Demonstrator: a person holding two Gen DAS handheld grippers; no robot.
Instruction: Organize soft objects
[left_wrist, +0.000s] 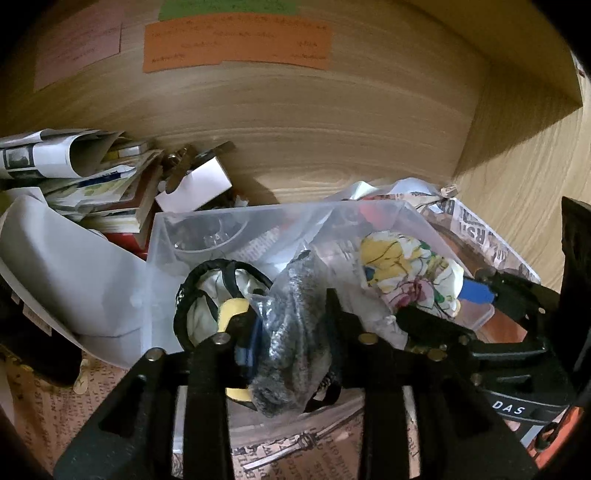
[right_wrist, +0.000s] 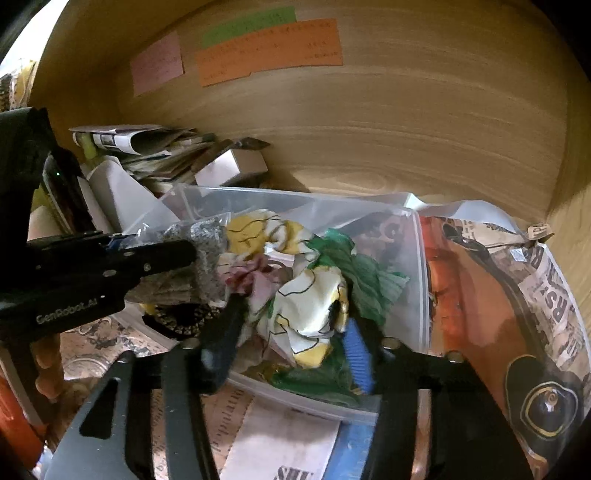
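A clear plastic bin (left_wrist: 159, 266) (right_wrist: 421, 280) stands on a printed paper surface inside a wooden cabinet. My left gripper (left_wrist: 291, 321) is shut on a grey knitted item in a clear bag (left_wrist: 295, 332), held over the bin; it also shows in the right wrist view (right_wrist: 207, 254). My right gripper (right_wrist: 295, 325) is shut on a yellow, white and pink floral cloth (right_wrist: 306, 295) over the bin; the cloth also shows in the left wrist view (left_wrist: 410, 269). A green cloth (right_wrist: 362, 273) lies in the bin beside it. A black-rimmed pouch (left_wrist: 210, 295) sits at the bin's left side.
A pile of books and papers (left_wrist: 92, 177) and a white box (left_wrist: 199, 184) stand behind the bin on the left. A white padded item (left_wrist: 70, 273) leans at the left. An orange and black printed bag (right_wrist: 498, 302) lies right of the bin. Coloured notes (left_wrist: 236, 44) stick on the back wall.
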